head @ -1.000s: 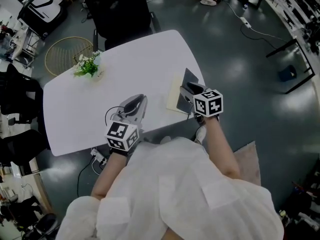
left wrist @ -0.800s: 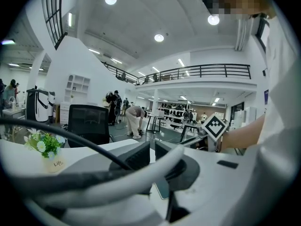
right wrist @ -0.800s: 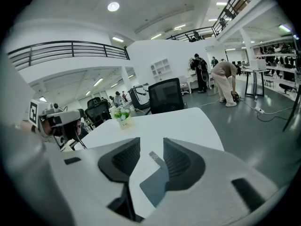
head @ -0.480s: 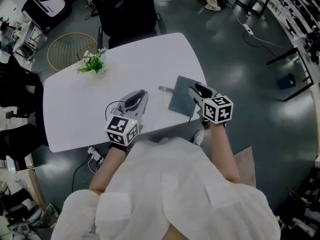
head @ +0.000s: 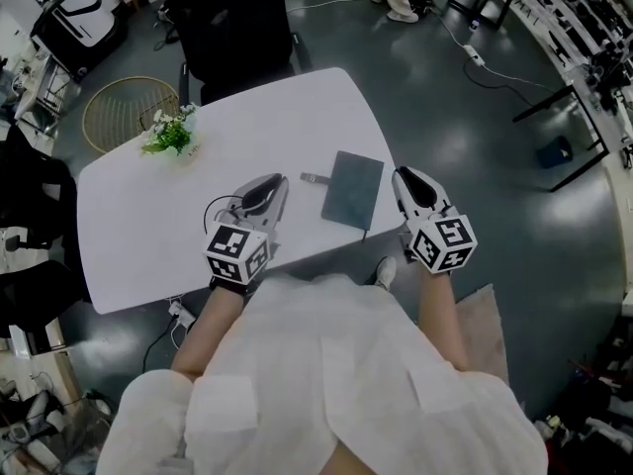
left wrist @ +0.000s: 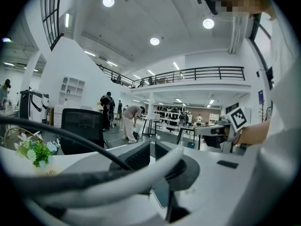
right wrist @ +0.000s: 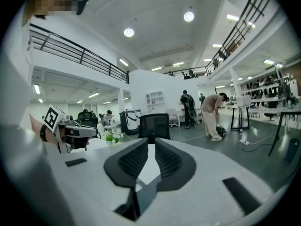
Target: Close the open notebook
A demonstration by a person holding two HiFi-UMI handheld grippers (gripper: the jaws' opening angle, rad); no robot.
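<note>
The dark grey notebook (head: 352, 189) lies closed and flat on the white table (head: 148, 216), near its right front edge, with a small strap tab (head: 314, 178) sticking out at its left. My right gripper (head: 410, 181) hovers just right of the notebook, past the table's edge and apart from the book. In the right gripper view its jaws (right wrist: 151, 147) are closing, with only a narrow gap and nothing between them. My left gripper (head: 265, 194) rests on the table left of the notebook, jaws (left wrist: 150, 147) nearly together and empty.
A small green plant (head: 168, 135) stands at the table's far left. A black chair (head: 232, 28) and a round wire basket (head: 119, 112) are beyond the table. Desks and cables line the right side of the room, and people stand far off.
The notebook's raised cover has come down and the book now lies closed. My right gripper has let go, drawn away to the right and upward, and its jaws have narrowed. The left gripper stayed put.
</note>
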